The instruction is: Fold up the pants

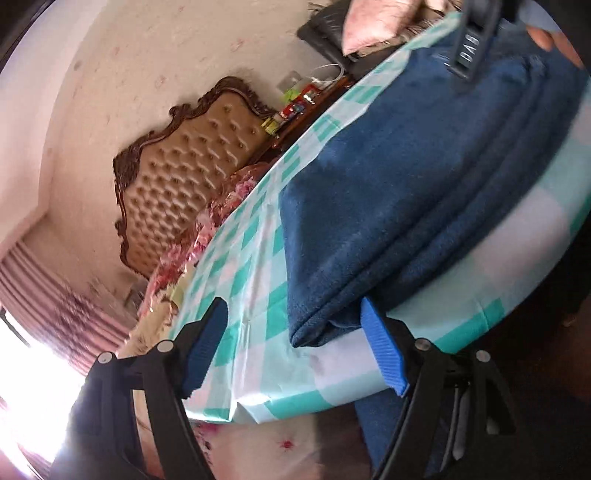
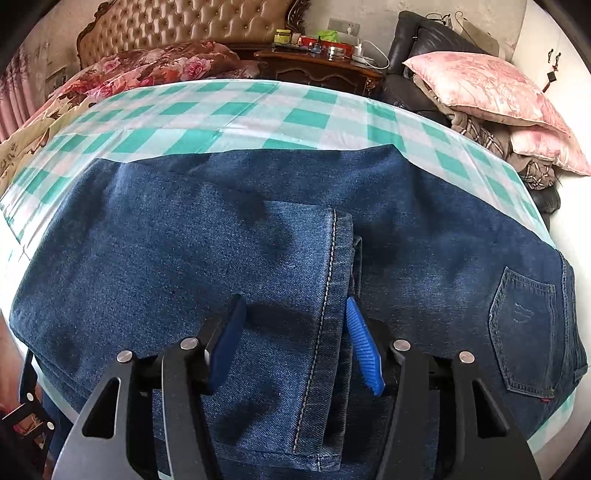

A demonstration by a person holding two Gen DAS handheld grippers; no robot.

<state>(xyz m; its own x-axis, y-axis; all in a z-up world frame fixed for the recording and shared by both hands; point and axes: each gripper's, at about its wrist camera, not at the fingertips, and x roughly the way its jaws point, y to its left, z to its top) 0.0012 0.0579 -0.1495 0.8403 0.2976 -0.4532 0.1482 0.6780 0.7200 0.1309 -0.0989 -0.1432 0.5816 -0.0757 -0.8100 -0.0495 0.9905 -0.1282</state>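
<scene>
Blue denim pants (image 2: 184, 251) lie folded on a table with a green-and-white checked cloth (image 2: 236, 110). A leg end with a stitched hem (image 2: 332, 280) lies folded over the top; a back pocket (image 2: 524, 328) shows at the right. My right gripper (image 2: 295, 339) is open, its blue pads either side of the hem edge, just above the denim. In the left wrist view the pants (image 1: 406, 177) show as a stacked fold; my left gripper (image 1: 291, 347) is open at the fold's near corner, by the table edge. The right gripper (image 1: 472, 44) shows at the top.
A bed with a tufted headboard (image 2: 184, 26) and floral bedding (image 2: 155, 62) stands behind the table. A dark nightstand (image 2: 321, 66) holds small items. Pink pillows (image 2: 487, 88) and clothes lie on a black chair at the right. Pink curtains (image 1: 44, 295) hang by a bright window.
</scene>
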